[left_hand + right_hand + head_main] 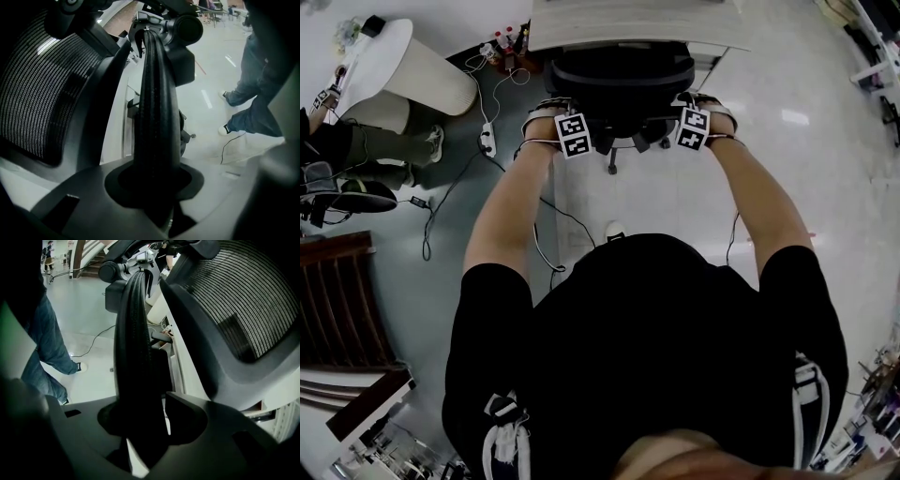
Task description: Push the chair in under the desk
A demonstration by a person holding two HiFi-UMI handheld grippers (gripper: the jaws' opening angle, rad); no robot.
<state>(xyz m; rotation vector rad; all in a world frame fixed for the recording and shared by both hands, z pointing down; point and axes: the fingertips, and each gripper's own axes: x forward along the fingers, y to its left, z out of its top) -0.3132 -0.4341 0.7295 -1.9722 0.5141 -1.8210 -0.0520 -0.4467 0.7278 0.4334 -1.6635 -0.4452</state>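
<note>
Top centre of the head view: chair point(619, 80), just ahead of both tongs, equally near, counter point(628, 23) straight beyond it. Left tongs point(548, 107) pinch the chair's left bar point(154, 117); right tongs point(709, 103) stand slightly spread around its right bar point(136, 357).

Glossy pale floor point(825, 187); round white table point(384, 56) upper left; power strip point(487, 139) on floor beside it
</note>
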